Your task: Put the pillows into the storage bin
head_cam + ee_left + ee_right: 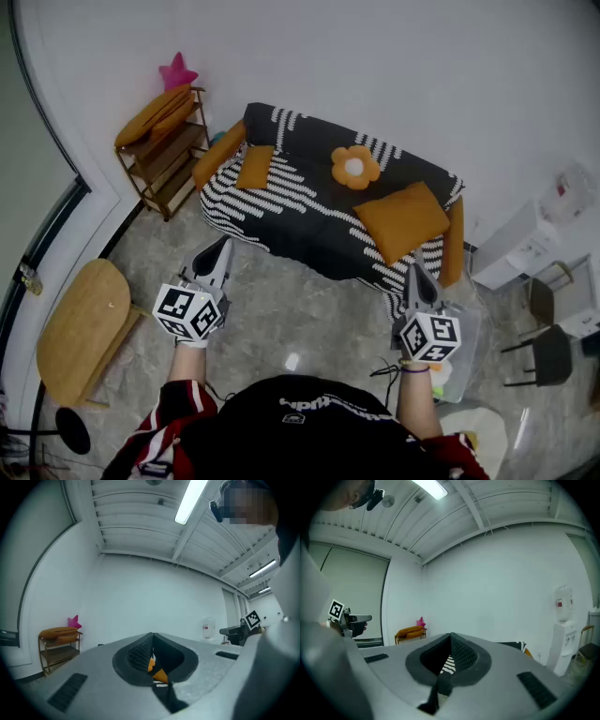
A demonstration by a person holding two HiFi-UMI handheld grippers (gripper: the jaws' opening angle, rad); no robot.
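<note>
A black-and-white striped sofa (309, 220) stands against the far wall. On it lie a large orange pillow (399, 219), a small orange pillow (254, 167) and a flower-shaped cushion (354, 167). A clear plastic bin (466, 339) sits on the floor by the sofa's right end. My left gripper (221, 247) hangs over the floor in front of the sofa's left half, shut and empty. Near the bin, my right gripper (412, 273) is also shut with nothing in it. Each gripper view shows closed jaws, the left gripper (152, 637) and the right gripper (451, 637) both aimed toward the wall.
A wooden shelf (167, 155) at the back left holds orange cushions (155, 114) and a pink star (176, 72). A low wooden table (80, 328) stands at the left. White cabinets (525, 239) and a dark chair (548, 352) are at the right.
</note>
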